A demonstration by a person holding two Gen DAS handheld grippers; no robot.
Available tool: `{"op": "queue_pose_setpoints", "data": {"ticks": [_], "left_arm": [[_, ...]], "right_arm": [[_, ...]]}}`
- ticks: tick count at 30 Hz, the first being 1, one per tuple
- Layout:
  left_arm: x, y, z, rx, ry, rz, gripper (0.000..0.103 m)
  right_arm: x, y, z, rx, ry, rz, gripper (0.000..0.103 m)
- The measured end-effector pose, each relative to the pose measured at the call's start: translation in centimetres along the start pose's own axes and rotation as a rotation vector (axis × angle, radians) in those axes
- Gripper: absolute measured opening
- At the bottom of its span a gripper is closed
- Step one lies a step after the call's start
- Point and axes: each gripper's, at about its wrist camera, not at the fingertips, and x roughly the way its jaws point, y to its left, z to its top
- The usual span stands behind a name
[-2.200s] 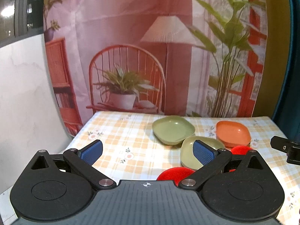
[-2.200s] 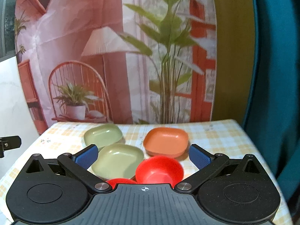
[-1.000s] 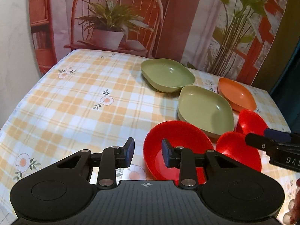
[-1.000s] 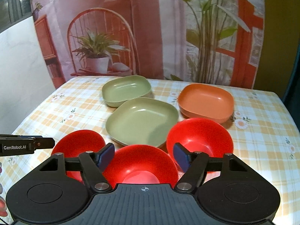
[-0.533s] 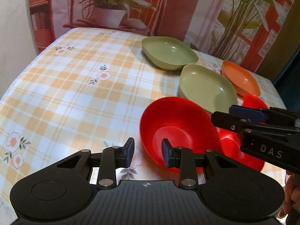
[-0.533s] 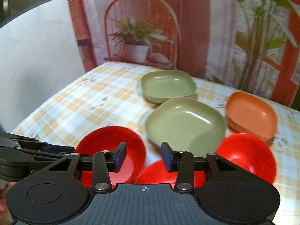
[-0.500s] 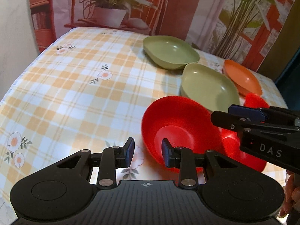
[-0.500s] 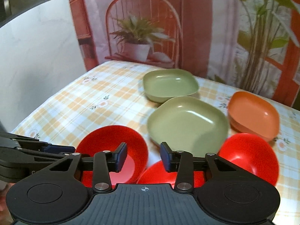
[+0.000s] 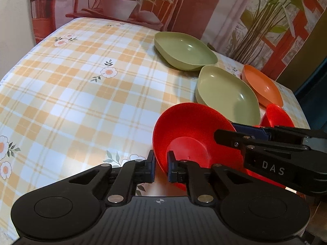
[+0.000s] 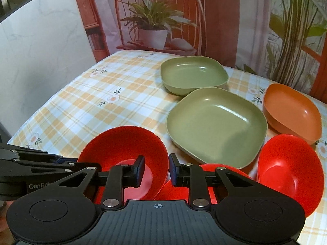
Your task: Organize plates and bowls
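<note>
Three red bowls stand at the near edge of the checked table. My left gripper (image 9: 161, 168) is shut on the near rim of the left red bowl (image 9: 190, 136), which tilts up slightly. My right gripper (image 10: 157, 168) hovers with its jaws a little apart astride the far rim of that same bowl (image 10: 124, 145), not clamped. The middle red bowl (image 10: 184, 181) lies under the right fingers. The third red bowl (image 10: 290, 171) is at the right. Two green square plates (image 10: 216, 122) (image 10: 194, 75) and an orange square bowl (image 10: 292, 110) sit behind.
The checked tablecloth (image 9: 71, 85) is bare on the left half. A printed backdrop (image 10: 155, 20) hangs behind the table and a white wall panel (image 10: 40, 40) stands at the left. The right gripper's body (image 9: 271, 157) crosses the left wrist view.
My left gripper closed onto the rim of the left red bowl, which now tilts. My right gripper moved in over the same bowl's far rim, with its jaws narrowed.
</note>
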Motion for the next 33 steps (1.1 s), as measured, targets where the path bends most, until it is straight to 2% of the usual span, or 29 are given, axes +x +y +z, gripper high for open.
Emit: {"op": "queue_pose_setpoints", "data": {"ticks": [12, 25, 33], "left_arm": [[-1.0, 0.0, 0.4, 0.009, -0.040, 0.026, 0.010], [-3.4, -1.1, 1.1, 0.057, -0.114, 0.031, 0.010], [-4.5, -2.2, 1.3, 0.081, -0.129, 0.014, 0.010]], "right_arm": [[-0.5, -0.1, 0.0, 0.059, -0.016, 0.023, 0.022], [-3.1, 0.0, 1.1, 0.086, -0.088, 0.028, 0.022], [-5.2, -0.5, 1.0, 0.108, -0.134, 0.021, 0.022]]}}
